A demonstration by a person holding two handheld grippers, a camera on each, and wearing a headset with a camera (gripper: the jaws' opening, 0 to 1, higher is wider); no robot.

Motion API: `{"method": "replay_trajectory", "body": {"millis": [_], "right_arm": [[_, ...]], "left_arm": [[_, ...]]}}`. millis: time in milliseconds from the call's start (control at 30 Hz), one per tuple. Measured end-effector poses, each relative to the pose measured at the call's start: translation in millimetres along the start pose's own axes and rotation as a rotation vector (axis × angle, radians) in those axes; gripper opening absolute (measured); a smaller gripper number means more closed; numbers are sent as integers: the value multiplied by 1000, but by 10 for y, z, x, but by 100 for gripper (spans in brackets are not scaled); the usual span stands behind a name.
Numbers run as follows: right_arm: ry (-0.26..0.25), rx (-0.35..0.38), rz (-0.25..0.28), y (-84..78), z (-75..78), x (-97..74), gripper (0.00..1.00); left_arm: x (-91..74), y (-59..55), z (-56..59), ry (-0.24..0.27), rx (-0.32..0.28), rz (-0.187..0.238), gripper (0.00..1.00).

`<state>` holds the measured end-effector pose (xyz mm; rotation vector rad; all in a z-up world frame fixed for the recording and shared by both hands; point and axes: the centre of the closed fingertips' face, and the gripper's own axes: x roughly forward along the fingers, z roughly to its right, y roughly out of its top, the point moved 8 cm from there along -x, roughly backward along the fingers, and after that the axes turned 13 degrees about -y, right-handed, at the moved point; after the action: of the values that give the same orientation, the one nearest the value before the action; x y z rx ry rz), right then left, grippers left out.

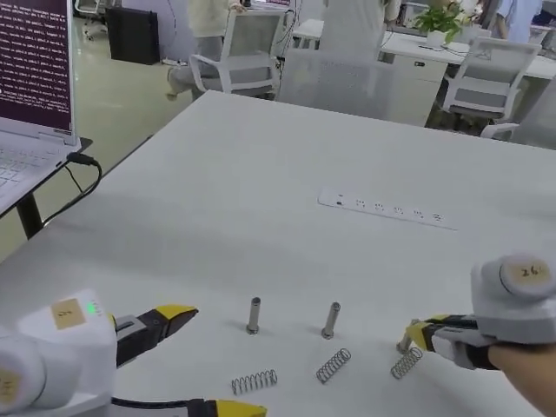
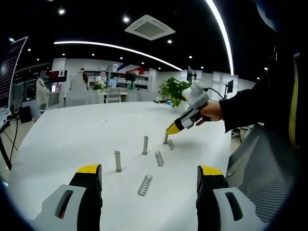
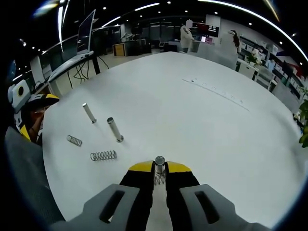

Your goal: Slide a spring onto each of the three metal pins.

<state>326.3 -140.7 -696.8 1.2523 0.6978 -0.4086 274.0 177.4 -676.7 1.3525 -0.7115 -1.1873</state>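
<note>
Jaws of the left gripper (image 2: 149, 169) stand wide apart, low over a white table (image 1: 261, 174). The right gripper (image 3: 160, 167) has its jaws pinched narrowly onto the right-hand pin (image 3: 159, 161). Two more pins (image 1: 254, 315) (image 1: 331, 320) stand upright mid-table. Three springs (image 1: 254, 381) (image 1: 334, 366) (image 1: 406, 363) lie flat, one just in front of each pin.

Right of the middle pin (image 1: 331, 320), the third pin (image 3: 159, 163) is mostly covered by the right gripper (image 1: 412, 334); whether its nearly closed jaws pinch it cannot be told. A spring (image 3: 159, 179) beside it is partly hidden. Left of the middle pin, the frame edge cuts off the left gripper (image 1: 228, 358)
</note>
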Motion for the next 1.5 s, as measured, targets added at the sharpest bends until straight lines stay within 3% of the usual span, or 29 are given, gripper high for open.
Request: {"method": "replay_trajectory", "body": {"millis": [667,1067,1233,1267,1300,1500], "right_arm": [[2,-47,-25,26,3,12,8],[6,-41,-3,-79,135,-150,14],[48,-75,-6,-150,174,-158,16],[95,-92,-20,-169,151,-146,17],[108,-102,-19,-173,143,-138,18],[171,-85,-51,-194,132,-28,22]], "left_arm": [[-2,-3,-3,4,-1,-5,78],[-3,-2,3,2,2,-7,78],[-5,0,10,-1,6,-10,78],[-5,-1,10,-1,6,-12,78],[-5,-1,11,-1,7,-12,77],[-11,2,14,2,7,-13,77]]}}
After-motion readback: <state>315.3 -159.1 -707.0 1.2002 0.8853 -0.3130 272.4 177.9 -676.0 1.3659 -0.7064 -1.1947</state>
